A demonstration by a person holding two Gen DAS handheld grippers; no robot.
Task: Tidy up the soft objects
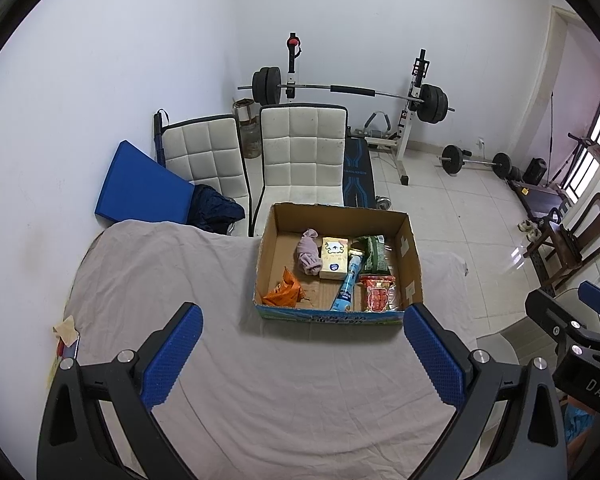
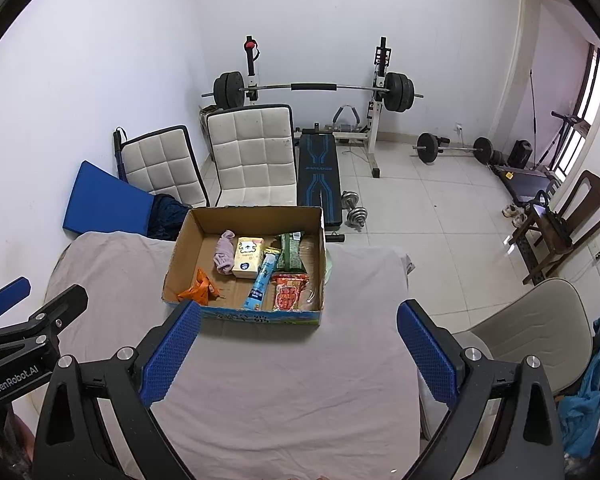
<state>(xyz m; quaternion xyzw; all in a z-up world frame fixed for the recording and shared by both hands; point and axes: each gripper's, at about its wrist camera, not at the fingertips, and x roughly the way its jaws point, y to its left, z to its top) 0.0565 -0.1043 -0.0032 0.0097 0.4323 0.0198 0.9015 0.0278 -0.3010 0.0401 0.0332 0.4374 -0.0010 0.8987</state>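
Currently both grippers are being held above the near cloth-covered table [image 1: 300, 380], left gripper [image 1: 302, 354] and right gripper [image 2: 298, 350] spread wide, nothing gripped. Soft rolled lilac sock [image 1: 309, 254] is lying in the far corrugated cardboard box [image 1: 268, 240], beside crinkly packets.

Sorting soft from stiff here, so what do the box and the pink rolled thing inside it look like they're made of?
Cardboard box: corrugated cardboard, matte brown inside, raw cut edges and folded flaps. Pink rolled item: apparently soft knit or terry fabric, bunched and creased like a sock or small cloth.
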